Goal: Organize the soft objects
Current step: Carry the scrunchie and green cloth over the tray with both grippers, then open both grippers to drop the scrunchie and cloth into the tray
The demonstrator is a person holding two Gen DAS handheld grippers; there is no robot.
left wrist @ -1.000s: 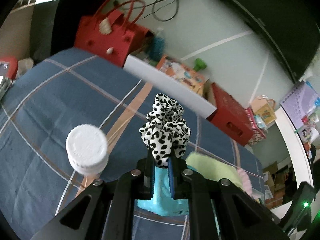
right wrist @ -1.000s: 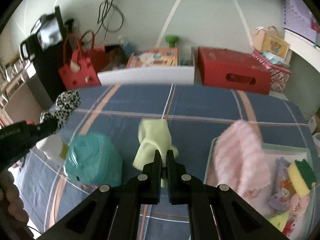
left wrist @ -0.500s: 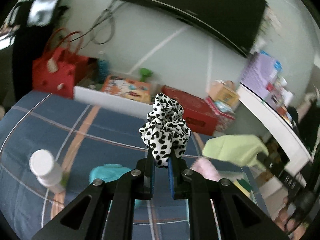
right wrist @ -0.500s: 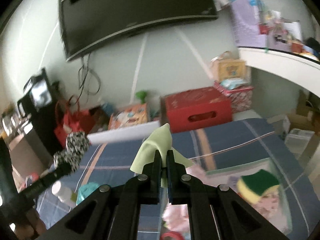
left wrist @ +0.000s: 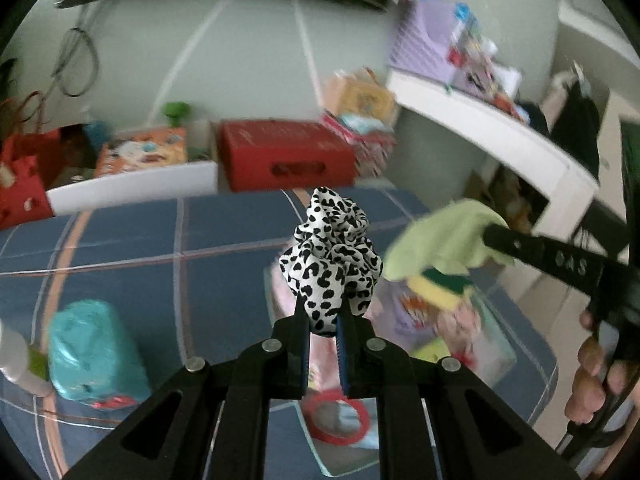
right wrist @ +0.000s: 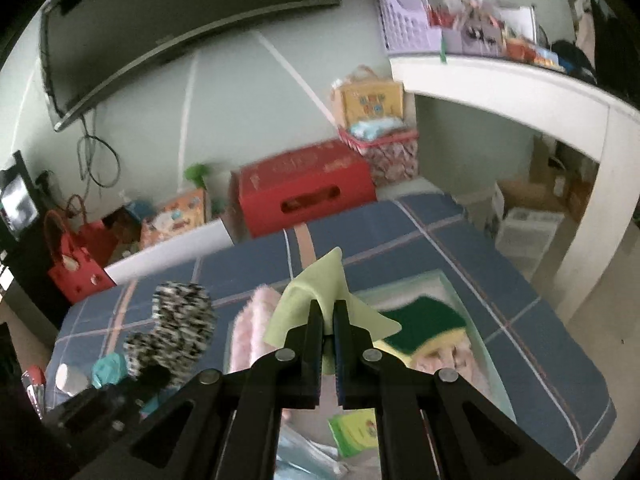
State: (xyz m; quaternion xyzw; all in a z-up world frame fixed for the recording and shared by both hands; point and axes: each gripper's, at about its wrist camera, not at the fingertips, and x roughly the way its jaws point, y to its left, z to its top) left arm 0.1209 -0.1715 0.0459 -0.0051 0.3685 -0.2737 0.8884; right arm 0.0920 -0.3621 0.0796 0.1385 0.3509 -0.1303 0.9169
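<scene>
My left gripper [left wrist: 323, 312] is shut on a black-and-white spotted scrunchie [left wrist: 330, 256], held in the air above the near left part of a clear tray [left wrist: 500, 356]; the scrunchie also shows in the right wrist view [right wrist: 172, 332]. My right gripper [right wrist: 328, 312] is shut on a light green cloth [right wrist: 316, 300], held above the tray [right wrist: 476, 332]; the cloth also shows in the left wrist view [left wrist: 444, 236]. In the tray lie a pink fluffy item [right wrist: 248, 328], a green-and-yellow sponge [right wrist: 424, 320] and other soft things.
The tray sits on a blue checked bed cover [left wrist: 140, 256]. A teal bag [left wrist: 92, 356] and a white bottle [left wrist: 16, 360] stand at the left. A red ring [left wrist: 336, 416] lies at the tray's near end. A red box [right wrist: 304, 188] and white box stand behind the bed.
Both grippers have lifted and swung right, from over the bed's middle to above the tray. Each keeps its hold, the left on the scrunchie, the right on the green cloth.
</scene>
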